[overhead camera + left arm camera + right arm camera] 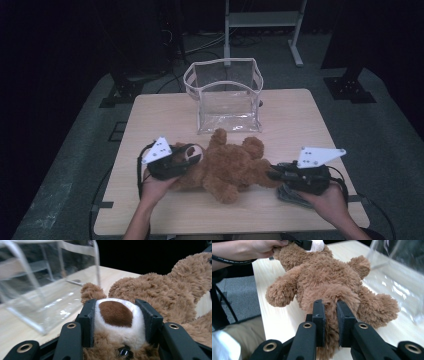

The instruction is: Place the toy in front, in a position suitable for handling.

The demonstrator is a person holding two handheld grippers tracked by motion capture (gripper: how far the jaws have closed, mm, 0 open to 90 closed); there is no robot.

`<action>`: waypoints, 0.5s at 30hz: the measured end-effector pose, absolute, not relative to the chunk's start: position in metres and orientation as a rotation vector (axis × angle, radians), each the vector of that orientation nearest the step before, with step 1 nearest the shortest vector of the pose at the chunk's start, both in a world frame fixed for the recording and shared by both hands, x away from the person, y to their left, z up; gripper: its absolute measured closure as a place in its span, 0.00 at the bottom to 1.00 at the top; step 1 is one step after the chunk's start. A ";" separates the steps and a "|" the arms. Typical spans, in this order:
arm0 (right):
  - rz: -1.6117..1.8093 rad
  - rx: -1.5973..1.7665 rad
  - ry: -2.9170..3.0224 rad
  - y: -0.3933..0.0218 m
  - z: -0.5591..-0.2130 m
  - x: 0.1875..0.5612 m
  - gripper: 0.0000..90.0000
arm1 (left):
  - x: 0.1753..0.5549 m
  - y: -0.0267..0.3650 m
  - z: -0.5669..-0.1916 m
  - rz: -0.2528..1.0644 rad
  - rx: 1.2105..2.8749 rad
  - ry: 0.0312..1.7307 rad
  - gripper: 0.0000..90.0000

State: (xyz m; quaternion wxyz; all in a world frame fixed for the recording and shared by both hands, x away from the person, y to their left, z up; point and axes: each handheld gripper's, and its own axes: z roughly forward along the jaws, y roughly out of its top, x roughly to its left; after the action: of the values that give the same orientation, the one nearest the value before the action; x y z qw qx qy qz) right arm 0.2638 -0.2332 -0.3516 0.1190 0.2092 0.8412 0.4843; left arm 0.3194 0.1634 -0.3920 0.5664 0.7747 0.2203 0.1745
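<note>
Two grippers share one load, a brown teddy bear (227, 167) lying across the middle of the wooden table (300, 120). The left gripper (187, 159), coming in from about eight o'clock in the high view, has its jaws pressed against both sides of the bear's white muzzle (117, 317), squeezing the soft stuffing between them. The right gripper (272, 174), reaching in from about four o'clock, is clamped nearly closed on one of the bear's legs (332, 302), with the fur bulging out above the jaws. Holding head and leg at opposite ends looks like a way to keep a floppy toy stretched and level, so it does not sag or fold when carried.

Beyond the bear, at twelve o'clock on the table, stands a clear plastic bag (225, 95) with a white trimmed rim, its mouth open upward. It sits just beside the bear's upper arm, which suggests the bear is meant to go inside. The bear's body appears to rest on the tabletop, or just above it; I cannot tell which.
</note>
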 end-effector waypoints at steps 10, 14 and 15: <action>1.465 0.742 2.484 -0.284 -0.396 0.242 0.79 | 0.309 0.129 -0.423 0.315 1.886 0.483 0.54; 1.507 0.734 2.488 -0.294 -0.397 0.233 0.59 | 0.306 0.130 -0.425 0.319 1.906 0.479 0.47; 1.530 0.728 2.481 -0.299 -0.395 0.231 0.55 | 0.306 0.130 -0.425 0.319 1.909 0.479 0.45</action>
State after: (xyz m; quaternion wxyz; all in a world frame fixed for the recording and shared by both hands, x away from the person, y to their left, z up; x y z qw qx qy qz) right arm 0.2306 -0.2989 -0.3955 0.0685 0.2416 0.8240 0.5080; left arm 0.3058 0.1301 -0.4248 0.5428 0.8042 0.2016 0.1343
